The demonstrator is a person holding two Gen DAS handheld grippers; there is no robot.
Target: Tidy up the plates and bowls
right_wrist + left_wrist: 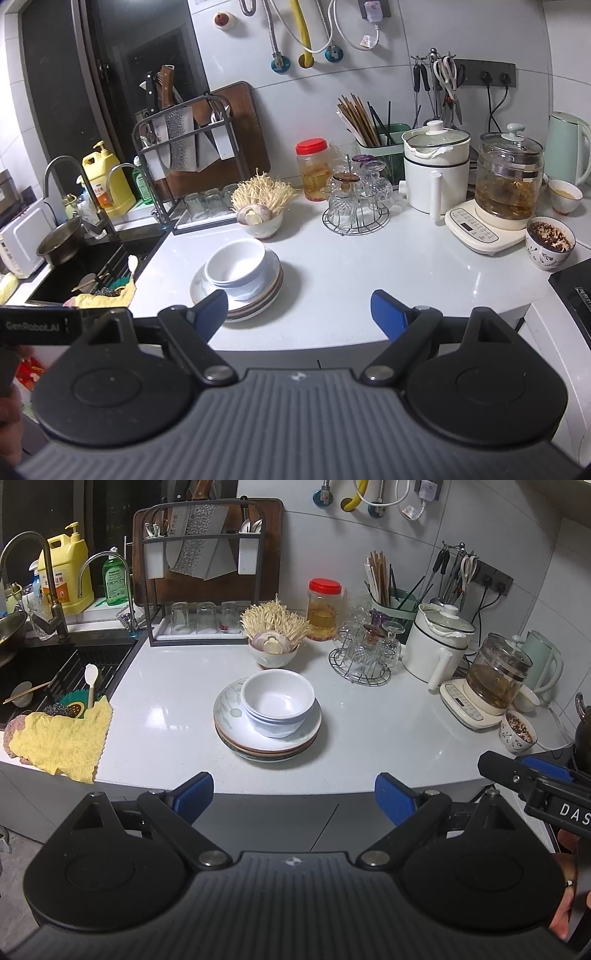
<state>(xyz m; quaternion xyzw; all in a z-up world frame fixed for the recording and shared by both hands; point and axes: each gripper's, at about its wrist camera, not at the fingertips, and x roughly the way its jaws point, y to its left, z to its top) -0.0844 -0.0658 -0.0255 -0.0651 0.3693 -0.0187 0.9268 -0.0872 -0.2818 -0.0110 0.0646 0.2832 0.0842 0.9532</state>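
light: bright, overhead | glare: soft on countertop (369, 720) | focus: sharp | edges: fisheye-bent

White countertop (369, 716): plate stack (266, 738) near front edge; yellow cloth (62, 742) at front-left corner; glass rack (360, 657), white cooker (439, 646), glass kettle base (469, 705) along right rear.

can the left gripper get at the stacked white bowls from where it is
Probably yes: the left gripper is open, the white bowls sit straight ahead atop the plates, and only bare counter lies between.
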